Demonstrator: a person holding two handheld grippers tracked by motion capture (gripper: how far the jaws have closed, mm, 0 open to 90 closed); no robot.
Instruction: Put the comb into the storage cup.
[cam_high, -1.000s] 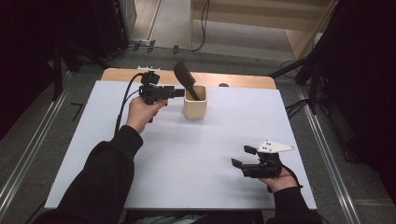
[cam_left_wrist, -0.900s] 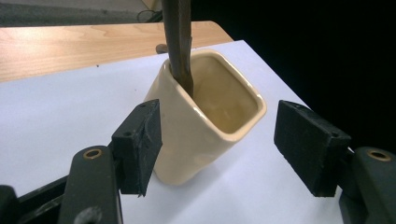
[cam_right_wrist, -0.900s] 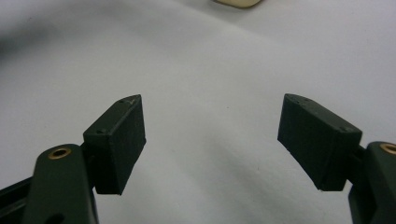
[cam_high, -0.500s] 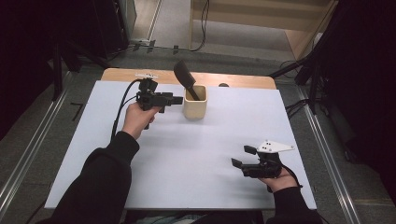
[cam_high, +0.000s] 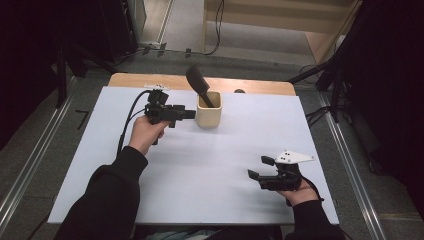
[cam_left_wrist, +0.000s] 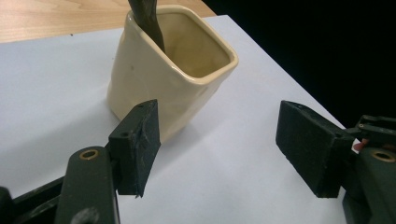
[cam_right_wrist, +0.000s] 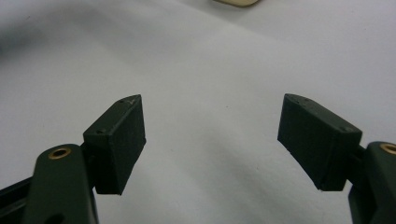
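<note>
A cream square cup (cam_high: 208, 109) stands at the back of the white board, and a dark utensil (cam_high: 197, 82) leans out of it to the left. My left gripper (cam_high: 189, 114) is just left of the cup, pointing at its near side, open and apart from it. In the left gripper view the cup (cam_left_wrist: 173, 70) sits ahead and left of the gap of the left gripper (cam_left_wrist: 219, 144), with the utensil's handle (cam_left_wrist: 147, 21) inside it. My right gripper (cam_high: 259, 168) rests low at the near right, open and holding nothing; the right gripper (cam_right_wrist: 210, 140) looks across bare board.
The white board (cam_high: 225, 165) lies on a wooden table whose edge (cam_high: 250, 86) shows at the back. A black cable (cam_high: 131, 112) trails from the left gripper. Metal rails and dark floor flank the table on both sides.
My left hand has drawn a little toward the person, so its gripper now sits lower beside the cup. The right hand and the cup have stayed still.
</note>
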